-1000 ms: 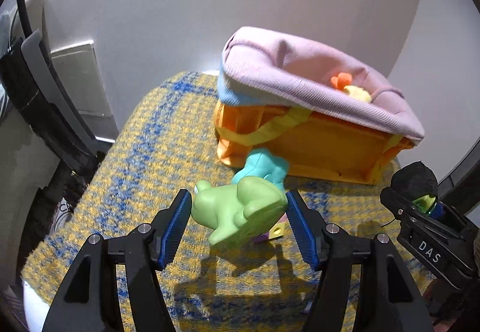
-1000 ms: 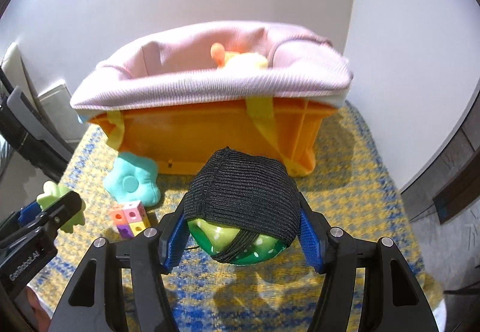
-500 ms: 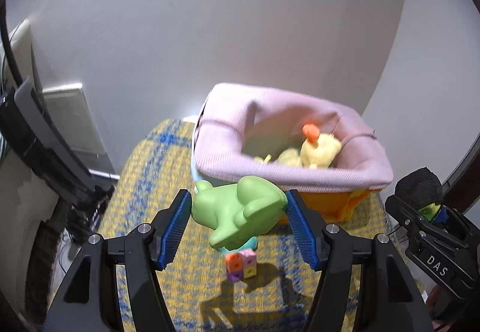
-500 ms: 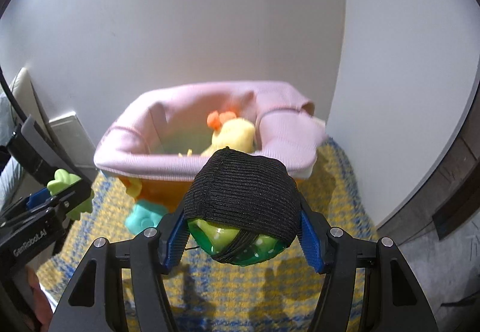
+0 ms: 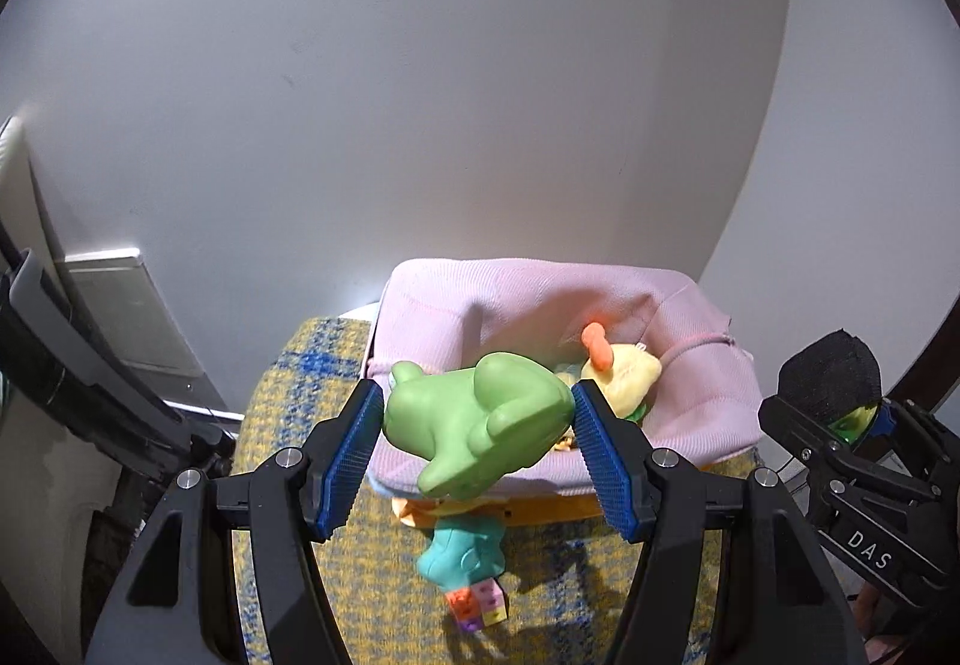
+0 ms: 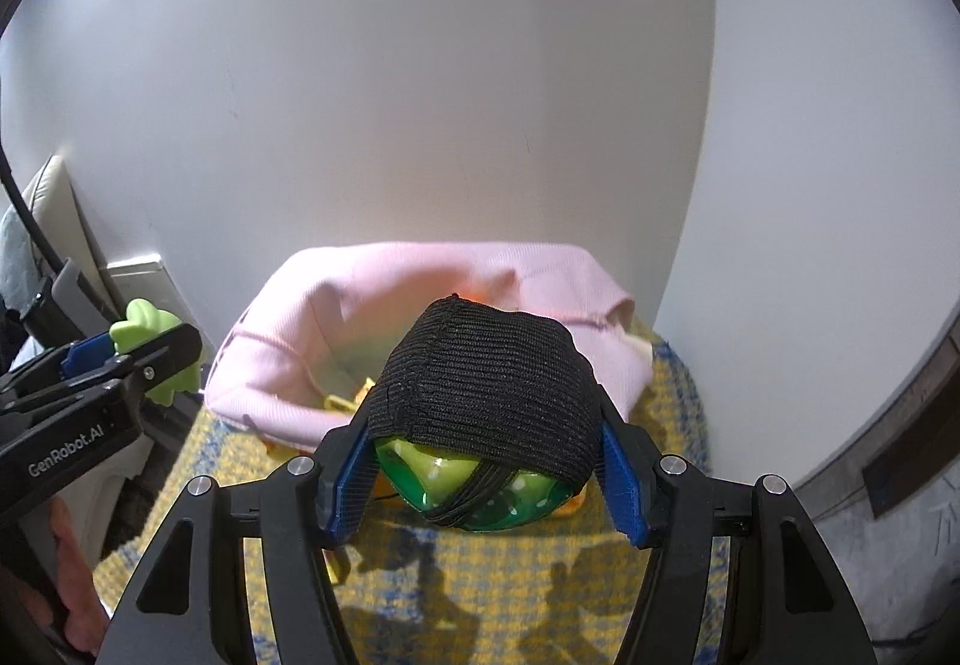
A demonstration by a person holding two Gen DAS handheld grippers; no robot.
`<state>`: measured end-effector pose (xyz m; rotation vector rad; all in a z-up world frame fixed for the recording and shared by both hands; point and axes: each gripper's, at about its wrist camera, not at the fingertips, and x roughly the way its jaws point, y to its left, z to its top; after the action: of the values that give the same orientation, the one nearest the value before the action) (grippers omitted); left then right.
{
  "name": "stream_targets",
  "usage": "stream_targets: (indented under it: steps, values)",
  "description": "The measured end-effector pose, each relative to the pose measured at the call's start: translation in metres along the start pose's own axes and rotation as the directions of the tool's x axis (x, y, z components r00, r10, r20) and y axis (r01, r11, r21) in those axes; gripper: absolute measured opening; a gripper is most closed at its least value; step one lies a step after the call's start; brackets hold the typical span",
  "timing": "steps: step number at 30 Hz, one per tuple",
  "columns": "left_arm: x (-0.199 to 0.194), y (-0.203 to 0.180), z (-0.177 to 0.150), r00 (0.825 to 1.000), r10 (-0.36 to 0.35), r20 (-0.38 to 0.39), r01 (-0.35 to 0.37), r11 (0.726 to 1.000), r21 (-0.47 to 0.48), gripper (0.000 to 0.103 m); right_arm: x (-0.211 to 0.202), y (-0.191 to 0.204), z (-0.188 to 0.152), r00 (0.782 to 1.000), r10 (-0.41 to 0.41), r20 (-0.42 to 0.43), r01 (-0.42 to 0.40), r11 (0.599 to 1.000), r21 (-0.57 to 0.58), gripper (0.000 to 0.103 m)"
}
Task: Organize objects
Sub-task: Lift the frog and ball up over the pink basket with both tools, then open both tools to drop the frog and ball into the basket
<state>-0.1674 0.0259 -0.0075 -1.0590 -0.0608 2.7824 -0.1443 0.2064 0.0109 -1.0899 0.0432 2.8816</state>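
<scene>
Both hand-held grippers have risen in 1 second from desk level to above the pink-lined basket (image 5: 690, 413). The left hand-held gripper (image 5: 477, 440) grasps the green frog toy (image 5: 474, 425) over the basket's 7 o'clock rim. The right hand-held gripper (image 6: 489, 470) clamps a green ball in black mesh (image 6: 480, 395) at its front edge, so both look ready to drop.

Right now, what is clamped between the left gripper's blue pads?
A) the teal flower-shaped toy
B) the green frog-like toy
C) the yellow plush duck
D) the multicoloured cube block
B: the left gripper has its pads pressed on both sides of the green frog-like toy, held up in front of the pink-lined basket.
</scene>
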Motion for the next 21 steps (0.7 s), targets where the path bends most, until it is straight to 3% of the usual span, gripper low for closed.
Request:
stream_targets:
  steps: [10,21]
  values:
    - [0.033,-0.015,0.021,0.999,-0.016,-0.029,0.017,0.999,0.044,0.064,0.027,-0.009,0.026,1.0,-0.001,-0.022,0.001,1.0,-0.007,0.063]
    - [0.076,-0.019,0.026,0.995,-0.012,-0.094,0.019,0.998,0.066,0.064,0.07,-0.017,0.031,0.995,0.015,-0.098,-0.018,1.0,-0.026,0.064]
